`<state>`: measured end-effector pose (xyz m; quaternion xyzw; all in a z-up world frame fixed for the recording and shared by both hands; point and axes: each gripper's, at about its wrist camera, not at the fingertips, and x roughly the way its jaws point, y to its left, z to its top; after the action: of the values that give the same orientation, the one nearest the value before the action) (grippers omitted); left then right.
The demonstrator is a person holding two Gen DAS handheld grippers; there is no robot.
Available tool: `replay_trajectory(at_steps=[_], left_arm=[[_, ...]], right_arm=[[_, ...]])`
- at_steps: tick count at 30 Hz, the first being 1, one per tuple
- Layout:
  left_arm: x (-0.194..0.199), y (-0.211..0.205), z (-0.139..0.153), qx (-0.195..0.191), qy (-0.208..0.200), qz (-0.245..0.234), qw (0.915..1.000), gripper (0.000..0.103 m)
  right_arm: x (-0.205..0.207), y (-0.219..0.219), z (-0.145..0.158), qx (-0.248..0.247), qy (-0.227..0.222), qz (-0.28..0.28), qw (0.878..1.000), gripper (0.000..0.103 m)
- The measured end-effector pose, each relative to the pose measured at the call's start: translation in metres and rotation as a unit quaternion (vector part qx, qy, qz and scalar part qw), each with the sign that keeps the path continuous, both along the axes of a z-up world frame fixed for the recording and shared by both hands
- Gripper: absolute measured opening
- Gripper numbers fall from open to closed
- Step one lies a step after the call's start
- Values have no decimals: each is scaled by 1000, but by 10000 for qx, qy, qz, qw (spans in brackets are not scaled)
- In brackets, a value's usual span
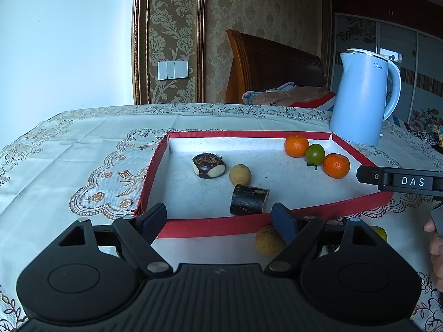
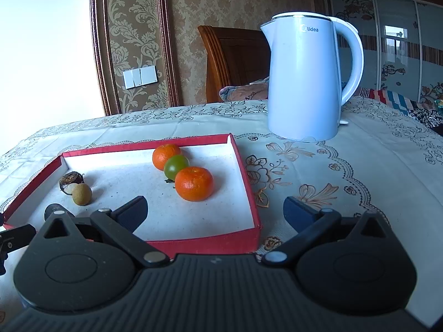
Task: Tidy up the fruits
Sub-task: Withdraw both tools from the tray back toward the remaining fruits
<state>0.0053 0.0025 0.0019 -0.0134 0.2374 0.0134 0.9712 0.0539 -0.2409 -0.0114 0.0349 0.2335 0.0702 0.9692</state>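
**Two fruits still outside the tray as we line up the next pick**

Our left gripper [image 1: 221,220] hangs w/ jaws spread and nothing between them, tips over the near rim of the red-edged tray [image 1: 210,225]. A tan longan [image 1: 267,240] lies on the tablecloth [image 1: 83,144] just outside that rim, beside the gripper's right finger; a yellow-green fruit [image 1: 380,233] peeks out further right, mostly hidden. Inside the tray already: two mandarins [image 1: 296,145] [image 1: 336,165] flanking a green tomato-like fruit [image 1: 315,154], plus a second longan [image 1: 240,174], a water chestnut [image 1: 208,165] and a dark cane section [image 1: 249,199]. Our right gripper [image 2: 216,211] is likewise released, empty, over the tray's near right corner. We judge the step as approach: next move needs the left gripper shifted right & lowered so the pads straddle the loose longan, a gentle close, then a lift over the rim. A blue kettle [image 2: 304,83] stands behind, well clear.
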Motion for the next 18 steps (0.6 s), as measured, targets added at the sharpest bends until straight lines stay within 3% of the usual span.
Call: replay_trajectory(at_steps=[18], left_arm=[[0, -6, -3, 202, 116, -96, 9997, 88]], right_arm=[[-15, -4, 0, 114, 48, 161, 9998, 103]])
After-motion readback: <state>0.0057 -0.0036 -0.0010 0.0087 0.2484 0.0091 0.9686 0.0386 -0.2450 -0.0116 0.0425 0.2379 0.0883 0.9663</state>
